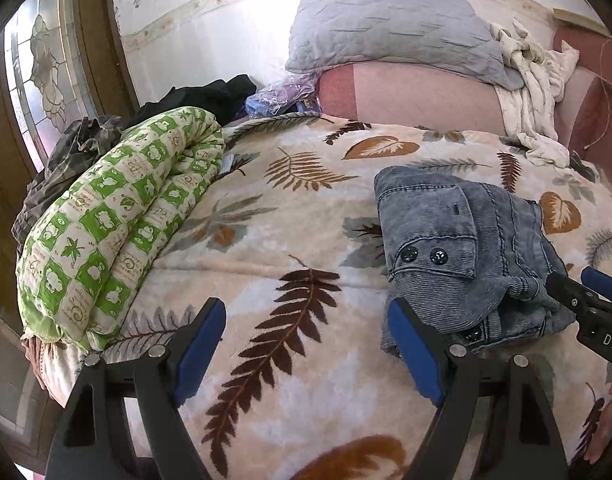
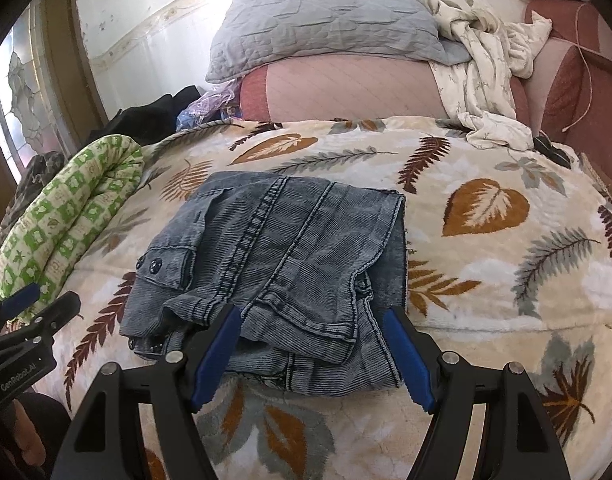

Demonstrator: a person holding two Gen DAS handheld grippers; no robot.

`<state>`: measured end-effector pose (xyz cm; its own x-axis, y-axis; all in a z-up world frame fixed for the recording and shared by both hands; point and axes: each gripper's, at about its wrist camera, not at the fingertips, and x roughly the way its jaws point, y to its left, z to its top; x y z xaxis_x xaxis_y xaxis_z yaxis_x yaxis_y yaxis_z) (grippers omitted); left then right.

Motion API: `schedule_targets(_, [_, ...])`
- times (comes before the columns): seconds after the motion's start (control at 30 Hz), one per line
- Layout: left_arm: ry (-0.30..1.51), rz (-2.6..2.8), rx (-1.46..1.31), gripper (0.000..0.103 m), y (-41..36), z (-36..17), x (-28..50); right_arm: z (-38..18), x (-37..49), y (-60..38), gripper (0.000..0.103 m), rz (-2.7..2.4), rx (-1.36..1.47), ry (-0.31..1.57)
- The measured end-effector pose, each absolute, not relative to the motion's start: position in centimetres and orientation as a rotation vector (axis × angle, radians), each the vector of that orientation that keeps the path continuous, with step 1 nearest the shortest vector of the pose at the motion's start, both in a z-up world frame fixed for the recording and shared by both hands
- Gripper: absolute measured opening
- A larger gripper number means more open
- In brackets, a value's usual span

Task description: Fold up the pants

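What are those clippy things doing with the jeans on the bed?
A person is folding pants with a hand-held gripper in each hand. The blue-grey pants already lie in a folded bundle on the leaf-print blanket. The right gripper is open at the bundle's near edge. The left gripper is open beside it, holding nothing.

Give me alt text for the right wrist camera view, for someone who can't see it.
Folded blue-grey corduroy pants lie on a cream leaf-print blanket, with the open right gripper at their near edge. A rolled green-and-white quilt lies left, a grey quilted pillow behind.
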<state>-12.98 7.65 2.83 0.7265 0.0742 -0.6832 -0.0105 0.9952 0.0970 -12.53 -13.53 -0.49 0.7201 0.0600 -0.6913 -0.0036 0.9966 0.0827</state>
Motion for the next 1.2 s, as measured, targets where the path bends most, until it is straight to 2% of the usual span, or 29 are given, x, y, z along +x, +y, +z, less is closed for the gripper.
schedule_targets(1.07, [0.714, -0.003, 0.071, 0.084, 7.6, 3.8, -13.6, 0.3, -13.2, -12.8, 0.078, 0.079, 0.064, 0.701])
schedule_targets(1.2, [0.705, 0.002, 0.066, 0.084, 7.7, 4.1, -13.7, 0.4, -13.3, -12.8, 0.080, 0.077, 0.063, 0.694])
